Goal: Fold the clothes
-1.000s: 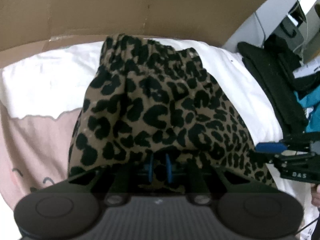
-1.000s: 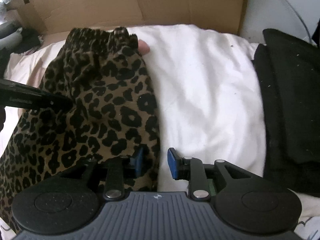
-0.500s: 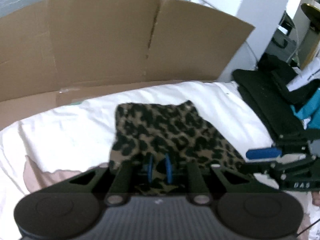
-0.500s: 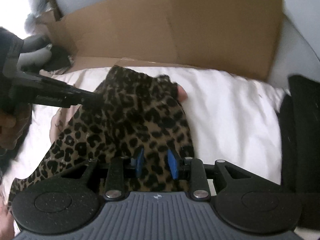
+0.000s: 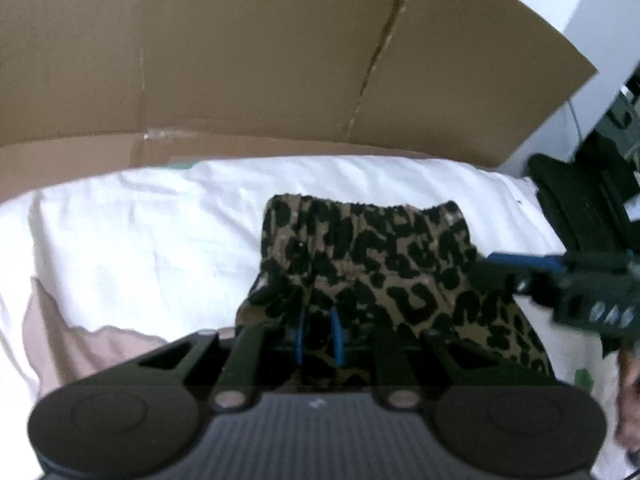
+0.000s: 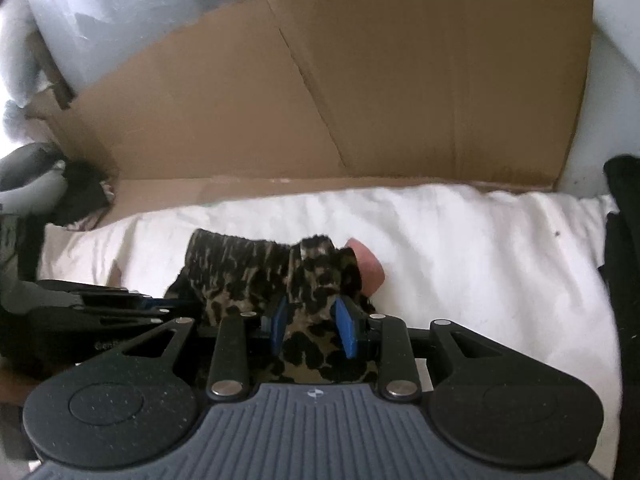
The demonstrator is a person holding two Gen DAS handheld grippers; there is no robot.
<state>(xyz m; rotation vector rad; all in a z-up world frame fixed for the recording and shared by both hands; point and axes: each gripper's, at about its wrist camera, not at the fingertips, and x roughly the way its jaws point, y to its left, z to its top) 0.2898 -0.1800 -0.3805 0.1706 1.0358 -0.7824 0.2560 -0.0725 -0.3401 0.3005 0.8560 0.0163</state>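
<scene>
A leopard-print garment [image 5: 384, 264] with an elastic waistband lies bunched on a white sheet [image 5: 132, 240]. My left gripper [image 5: 318, 334] is shut on its near left edge, blue pads pinching the cloth. In the left wrist view the right gripper [image 5: 520, 264] comes in from the right and grips the garment's right side. From the right wrist view, the right gripper [image 6: 314, 326] is shut on a thick fold of the garment [image 6: 256, 276]. A pink patch [image 6: 366, 266] peeks out behind the cloth. The left gripper [image 6: 120, 306] shows at the left.
A tall cardboard panel [image 5: 240, 60] stands behind the bed. Black clothing [image 5: 576, 196] is piled at the right, also seen as a dark pile [image 6: 624, 264]. A pale pink cloth [image 5: 72, 340] lies at the near left. A grey bundle [image 6: 28, 176] sits far left.
Both grippers have carried the garment's near edge toward the waistband, so the spread cloth now appears short and bunched. The views tilted up, showing more cardboard.
</scene>
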